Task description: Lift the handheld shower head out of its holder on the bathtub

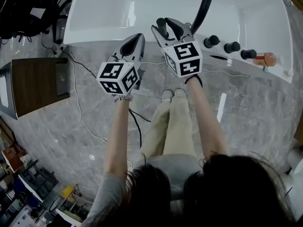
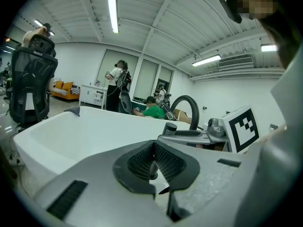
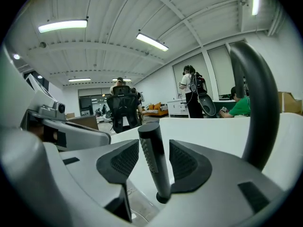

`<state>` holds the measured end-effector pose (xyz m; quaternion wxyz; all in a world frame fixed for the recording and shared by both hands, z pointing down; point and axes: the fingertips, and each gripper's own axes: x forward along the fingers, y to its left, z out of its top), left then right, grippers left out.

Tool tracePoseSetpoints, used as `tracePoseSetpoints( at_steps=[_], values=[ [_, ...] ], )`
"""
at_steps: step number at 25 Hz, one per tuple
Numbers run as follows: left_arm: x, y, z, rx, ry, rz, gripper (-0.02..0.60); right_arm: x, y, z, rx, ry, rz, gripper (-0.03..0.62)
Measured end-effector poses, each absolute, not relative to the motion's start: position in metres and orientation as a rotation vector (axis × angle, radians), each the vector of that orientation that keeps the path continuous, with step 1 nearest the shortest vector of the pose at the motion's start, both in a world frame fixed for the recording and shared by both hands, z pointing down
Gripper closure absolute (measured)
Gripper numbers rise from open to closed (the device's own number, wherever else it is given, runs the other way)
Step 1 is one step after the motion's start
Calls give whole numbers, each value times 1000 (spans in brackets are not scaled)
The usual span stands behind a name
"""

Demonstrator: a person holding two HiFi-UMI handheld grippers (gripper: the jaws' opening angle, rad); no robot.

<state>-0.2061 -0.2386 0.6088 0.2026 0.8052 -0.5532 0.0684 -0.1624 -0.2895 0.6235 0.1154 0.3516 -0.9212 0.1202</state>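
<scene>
The handheld shower head [image 1: 161,25] is a slim black stick standing upright in its holder on the rim of the white bathtub [image 1: 109,34]. In the right gripper view the shower head [image 3: 154,160] rises between the jaws, with a gap on each side and neither pad touching it. My right gripper [image 1: 164,26] is open around it. My left gripper [image 1: 136,37] hangs just left of it over the tub rim, its pads [image 2: 163,161] meeting at the tips with nothing held. The holder's base is hidden by the right gripper's body.
A black arched faucet [image 1: 203,6] rises just right of the shower head. Three black knobs [image 1: 232,47] and an orange bottle [image 1: 268,59] line the rim further right. A wooden cabinet [image 1: 38,84] and cables [image 1: 78,105] lie on the marble floor at left. People stand beyond the tub.
</scene>
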Motion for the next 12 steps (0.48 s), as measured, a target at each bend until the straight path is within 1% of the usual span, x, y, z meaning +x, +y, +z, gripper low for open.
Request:
tracePoseSetpoints(
  at_steps=[12],
  values=[
    [-198, -239, 637, 2239, -1486, 219, 577, -161, -297, 657, 1046, -2638, 377, 418]
  ],
)
